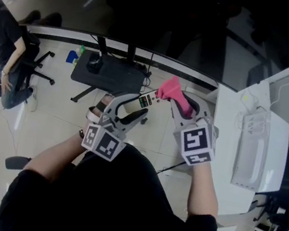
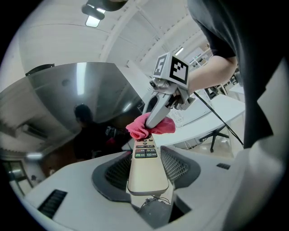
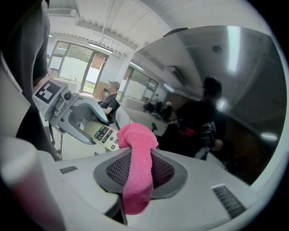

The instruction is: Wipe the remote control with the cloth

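Observation:
A cream remote control point(image 2: 146, 167) with dark buttons is clamped between the jaws of my left gripper point(image 1: 134, 111), its button end pointing away from me. My right gripper point(image 1: 182, 103) is shut on a folded pink cloth point(image 3: 137, 167). The cloth's bunched top point(image 1: 170, 89) rests against the remote's far end point(image 1: 147, 99), and in the left gripper view the cloth point(image 2: 146, 126) covers that tip. In the right gripper view the remote point(image 3: 103, 134) shows just left of the cloth. Both grippers are held up in front of the person, above the floor.
A white table point(image 1: 227, 149) with a white appliance point(image 1: 260, 149) stands at the right. A dark stand point(image 1: 108, 72) sits on the floor ahead. Someone in black sits on an office chair point(image 1: 29, 64) at the left. A large dark screen point(image 1: 167, 16) fills the back.

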Demonstrator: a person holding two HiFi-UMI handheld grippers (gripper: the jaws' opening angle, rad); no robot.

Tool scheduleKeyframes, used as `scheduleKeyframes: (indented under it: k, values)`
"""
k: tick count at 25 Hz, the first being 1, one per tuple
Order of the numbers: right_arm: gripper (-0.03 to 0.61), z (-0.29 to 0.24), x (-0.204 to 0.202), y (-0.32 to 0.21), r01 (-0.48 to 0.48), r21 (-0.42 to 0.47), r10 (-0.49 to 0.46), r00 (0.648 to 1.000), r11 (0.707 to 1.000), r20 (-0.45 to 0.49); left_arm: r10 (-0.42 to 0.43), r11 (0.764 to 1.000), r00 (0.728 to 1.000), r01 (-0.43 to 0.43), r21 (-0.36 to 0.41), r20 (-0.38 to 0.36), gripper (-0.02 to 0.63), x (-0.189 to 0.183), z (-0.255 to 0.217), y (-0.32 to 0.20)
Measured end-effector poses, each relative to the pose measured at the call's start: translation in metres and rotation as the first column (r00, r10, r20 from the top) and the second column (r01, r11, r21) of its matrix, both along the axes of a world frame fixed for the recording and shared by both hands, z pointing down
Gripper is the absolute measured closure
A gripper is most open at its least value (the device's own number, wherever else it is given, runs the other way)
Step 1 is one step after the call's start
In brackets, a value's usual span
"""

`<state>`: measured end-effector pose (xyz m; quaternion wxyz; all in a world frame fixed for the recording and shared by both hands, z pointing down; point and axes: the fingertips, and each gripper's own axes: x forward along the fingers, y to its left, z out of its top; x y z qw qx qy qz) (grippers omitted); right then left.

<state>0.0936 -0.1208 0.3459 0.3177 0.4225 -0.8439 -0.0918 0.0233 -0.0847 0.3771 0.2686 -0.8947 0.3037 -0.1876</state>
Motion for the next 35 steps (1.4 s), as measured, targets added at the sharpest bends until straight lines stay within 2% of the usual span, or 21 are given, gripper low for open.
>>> scheduleKeyframes:
  k: [2,4,5,6,7,8,9,10,11,12,13,14,15,16,17,19,22,26,29,34,35]
  values:
    - [0.477,-0.004,0.005,-0.003,-0.02,0.009,0.019,1.0,1.0,0.008,0.0,1.0,1.0,0.0,-0.002,-0.007,0.405,0.0,0.0,0.0]
    - [0.477,-0.016,0.004,-0.001,-0.021,0.044,0.018,0.998,0.999,0.059,0.001,0.999,0.998,-0.003,-0.043,-0.057,0.405,0.0,-0.003,-0.001]
    - [0.477,-0.026,0.003,0.0,-0.01,0.077,0.0,0.992,0.997,0.124,0.001,0.994,0.992,-0.014,-0.104,-0.127,0.405,-0.001,-0.006,-0.004]
    - [0.477,-0.038,0.003,0.003,-0.007,0.108,-0.017,0.975,0.994,0.222,-0.008,0.979,0.972,-0.04,-0.201,-0.236,0.405,-0.002,-0.011,-0.008]
    - [0.477,-0.051,0.006,0.006,-0.016,0.126,-0.027,0.942,0.992,0.335,-0.037,0.941,0.93,-0.091,-0.325,-0.367,0.405,-0.004,-0.014,-0.013]
    - [0.477,-0.06,0.01,0.01,-0.03,0.129,-0.031,0.896,0.991,0.443,-0.089,0.877,0.864,-0.168,-0.451,-0.495,0.405,-0.008,-0.016,-0.019]
    - [0.477,-0.065,0.014,0.015,-0.039,0.121,-0.032,0.845,0.992,0.534,-0.156,0.791,0.779,-0.27,-0.55,-0.607,0.405,-0.013,-0.018,-0.024]
    - [0.477,-0.066,0.016,0.019,-0.043,0.108,-0.032,0.792,0.993,0.609,-0.231,0.7,0.681,-0.38,-0.605,-0.695,0.405,-0.018,-0.021,-0.03]
    - [0.478,-0.065,0.015,0.022,-0.041,0.094,-0.032,0.743,0.995,0.669,-0.304,0.62,0.578,-0.484,-0.618,-0.757,0.405,-0.024,-0.024,-0.036]
    - [0.479,-0.06,0.01,0.025,-0.03,0.077,-0.034,0.705,0.997,0.709,-0.37,0.554,0.477,-0.576,-0.601,-0.797,0.405,-0.029,-0.028,-0.041]
    - [0.479,-0.053,0.001,0.028,-0.008,0.055,-0.035,0.685,0.998,0.728,-0.423,0.5,0.383,-0.658,-0.564,-0.821,0.405,-0.033,-0.032,-0.045]
    - [0.479,-0.044,-0.01,0.032,0.021,0.031,-0.037,0.68,0.999,0.732,-0.464,0.457,0.302,-0.724,-0.517,-0.833,0.405,-0.036,-0.036,-0.047]
    - [0.479,-0.035,-0.021,0.037,0.052,0.012,-0.044,0.681,0.999,0.731,-0.494,0.426,0.239,-0.772,-0.472,-0.836,0.405,-0.037,-0.039,-0.049]
    - [0.479,-0.028,-0.033,0.04,0.079,0.002,-0.056,0.685,0.997,0.727,-0.515,0.403,0.196,-0.804,-0.438,-0.834,0.405,-0.038,-0.041,-0.049]
    - [0.479,-0.022,-0.045,0.043,0.104,-0.004,-0.069,0.69,0.995,0.721,-0.528,0.387,0.169,-0.824,-0.413,-0.832,0.405,-0.038,-0.042,-0.049]
    - [0.479,-0.013,-0.064,0.049,0.15,-0.019,-0.093,0.697,0.988,0.711,-0.537,0.363,0.144,-0.85,-0.382,-0.831,0.405,-0.036,-0.043,-0.046]
    - [0.479,-0.01,-0.073,0.049,0.174,-0.028,-0.101,0.688,0.984,0.719,-0.53,0.322,0.135,-0.881,-0.346,-0.837,0.405,-0.032,-0.045,-0.039]
    - [0.479,-0.018,-0.059,0.039,0.147,-0.016,-0.092,0.695,0.989,0.713,-0.494,0.262,0.176,-0.904,-0.339,-0.851,0.405,-0.026,-0.047,-0.027]
    - [0.479,-0.031,-0.04,0.023,0.087,0.009,-0.067,0.682,0.996,0.729,-0.463,0.212,0.21,-0.917,-0.338,-0.861,0.405,-0.019,-0.048,-0.015]
    - [0.479,-0.05,-0.011,0.006,0.028,0.05,-0.056,0.682,0.998,0.729,-0.406,0.112,0.257,-0.938,-0.327,-0.877,0.405,-0.009,-0.046,0.007]
    - [0.479,-0.053,-0.006,0.004,0.019,0.057,-0.055,0.682,0.998,0.729,-0.398,0.099,0.265,-0.939,-0.328,-0.878,0.405,-0.007,-0.045,0.009]
